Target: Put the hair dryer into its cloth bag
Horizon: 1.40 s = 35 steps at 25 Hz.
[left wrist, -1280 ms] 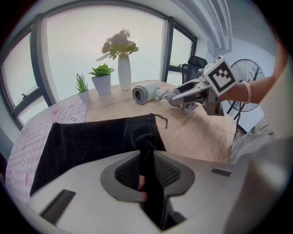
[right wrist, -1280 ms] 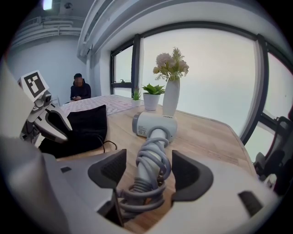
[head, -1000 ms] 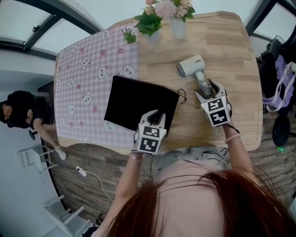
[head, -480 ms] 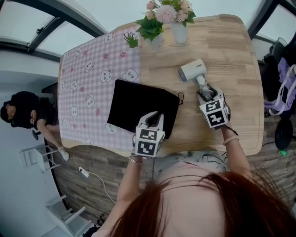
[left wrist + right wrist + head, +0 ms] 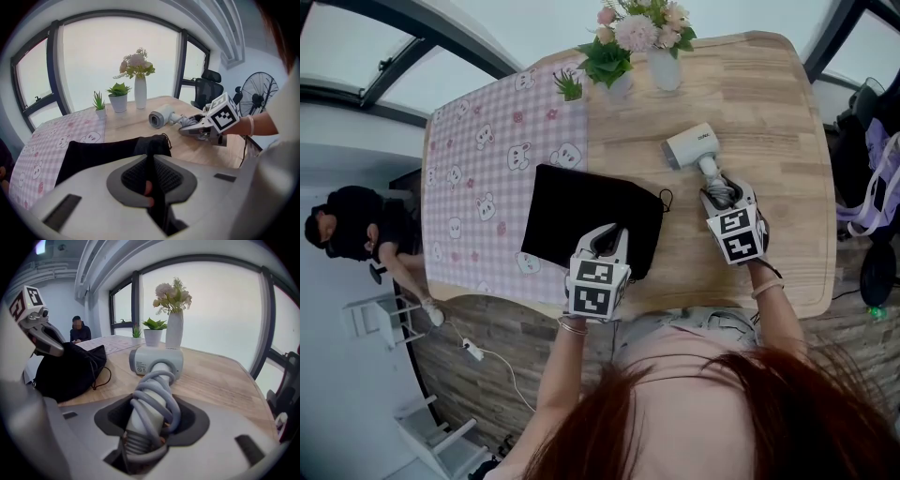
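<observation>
The white hair dryer (image 5: 692,145) lies on the wooden table (image 5: 769,103), its cord wound round the handle. My right gripper (image 5: 719,187) has just been closing and is shut on that wrapped handle (image 5: 150,404); the dryer's head (image 5: 157,361) points away from it. The black cloth bag (image 5: 581,216) lies flat to the left, partly on the pink cloth. My left gripper (image 5: 609,239) has just been closing and is shut on the bag's near edge; black cloth (image 5: 152,161) runs between its pads. The bag's drawstring mouth (image 5: 157,140) faces the dryer.
A white vase of flowers (image 5: 664,56) and two small potted plants (image 5: 614,70) stand at the table's far edge. A pink checked tablecloth (image 5: 478,159) covers the left half. A person (image 5: 356,230) sits left of the table. An office chair (image 5: 206,89) and a fan (image 5: 255,93) stand beyond.
My left gripper has risen slightly with the bag's edge pinched in it. The right gripper's jaws have narrowed onto the dryer's handle without shifting place.
</observation>
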Motion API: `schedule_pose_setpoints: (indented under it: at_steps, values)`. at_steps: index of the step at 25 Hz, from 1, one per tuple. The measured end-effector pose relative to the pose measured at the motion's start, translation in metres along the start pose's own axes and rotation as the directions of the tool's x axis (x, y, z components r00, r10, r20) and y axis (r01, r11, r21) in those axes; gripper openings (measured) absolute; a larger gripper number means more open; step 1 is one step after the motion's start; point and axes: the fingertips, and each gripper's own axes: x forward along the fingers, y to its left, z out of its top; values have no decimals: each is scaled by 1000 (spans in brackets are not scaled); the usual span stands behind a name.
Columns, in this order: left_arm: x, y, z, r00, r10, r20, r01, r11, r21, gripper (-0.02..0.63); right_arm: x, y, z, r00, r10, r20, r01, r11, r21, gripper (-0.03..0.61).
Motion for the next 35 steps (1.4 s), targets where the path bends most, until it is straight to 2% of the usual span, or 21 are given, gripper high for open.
schedule_pose_setpoints:
  at_steps: [12,28,35]
  values:
    - [-11,8,14,999,44,29,-44,999,21,34,-33,3,25,993,38,115,-39,999,9,215]
    - [-16,8,15,999,12,50,-13,1000,22,34,-86,25,26,985,95,146,-94,995,-17,215]
    - [-17,5,16,998,4,69,-7,999,34,32,-107,42,30,977,150,151,-143,988,-54,215]
